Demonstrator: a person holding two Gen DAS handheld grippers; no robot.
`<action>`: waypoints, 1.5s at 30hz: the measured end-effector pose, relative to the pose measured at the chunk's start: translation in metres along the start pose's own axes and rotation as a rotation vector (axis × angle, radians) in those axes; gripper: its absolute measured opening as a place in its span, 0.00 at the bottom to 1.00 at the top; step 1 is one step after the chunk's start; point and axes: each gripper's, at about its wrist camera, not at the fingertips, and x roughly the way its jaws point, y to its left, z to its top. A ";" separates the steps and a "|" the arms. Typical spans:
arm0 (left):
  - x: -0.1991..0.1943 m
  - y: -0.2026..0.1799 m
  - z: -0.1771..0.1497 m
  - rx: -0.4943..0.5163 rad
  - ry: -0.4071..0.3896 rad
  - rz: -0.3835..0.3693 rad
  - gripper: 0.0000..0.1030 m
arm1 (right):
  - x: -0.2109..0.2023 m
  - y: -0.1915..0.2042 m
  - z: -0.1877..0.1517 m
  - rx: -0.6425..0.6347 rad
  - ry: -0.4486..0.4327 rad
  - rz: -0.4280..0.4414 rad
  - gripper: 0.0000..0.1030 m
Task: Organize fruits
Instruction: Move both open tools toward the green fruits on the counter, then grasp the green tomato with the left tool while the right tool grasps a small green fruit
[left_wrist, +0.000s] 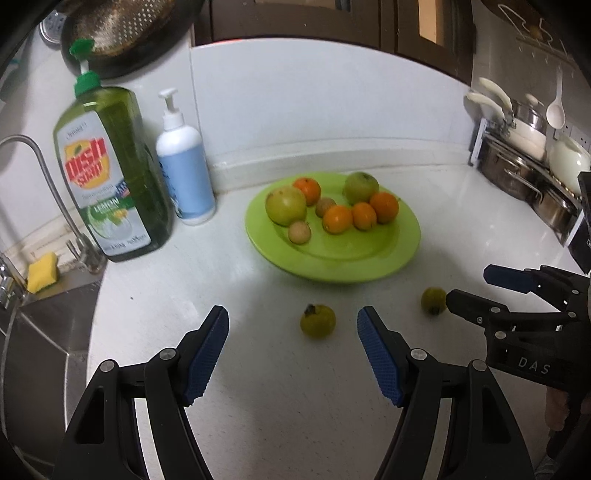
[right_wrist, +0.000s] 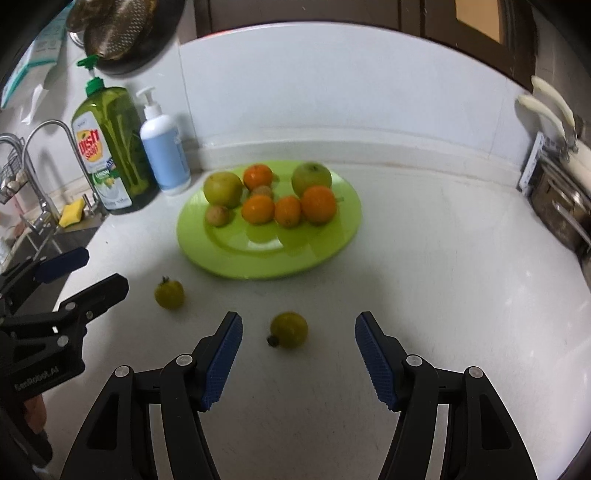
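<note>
Left hand-held gripper (left_wrist: 293, 325) open, empty, low over the white bench (left_wrist: 258, 387); a small green fruit (left_wrist: 318, 321) lies just ahead between its fingertips. Right hand-held gripper (right_wrist: 298, 330) open, empty, a second green fruit (right_wrist: 289, 329) between its fingertips. Green plate (left_wrist: 369, 266) behind carries oranges (left_wrist: 384, 206) and apples (left_wrist: 286, 205).

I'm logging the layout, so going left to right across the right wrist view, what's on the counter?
Yellow sponge → dish soap bottle → white pump bottle → green plate of fruit → steel pots.
</note>
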 end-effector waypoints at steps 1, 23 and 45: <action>0.002 -0.001 -0.002 0.002 0.004 -0.004 0.69 | 0.002 -0.001 -0.002 0.005 0.010 0.000 0.63; 0.046 -0.006 0.001 -0.006 0.084 -0.068 0.49 | 0.030 0.002 -0.003 -0.001 0.081 0.034 0.42; 0.050 -0.008 0.001 -0.003 0.116 -0.102 0.26 | 0.034 0.004 -0.001 -0.006 0.095 0.064 0.27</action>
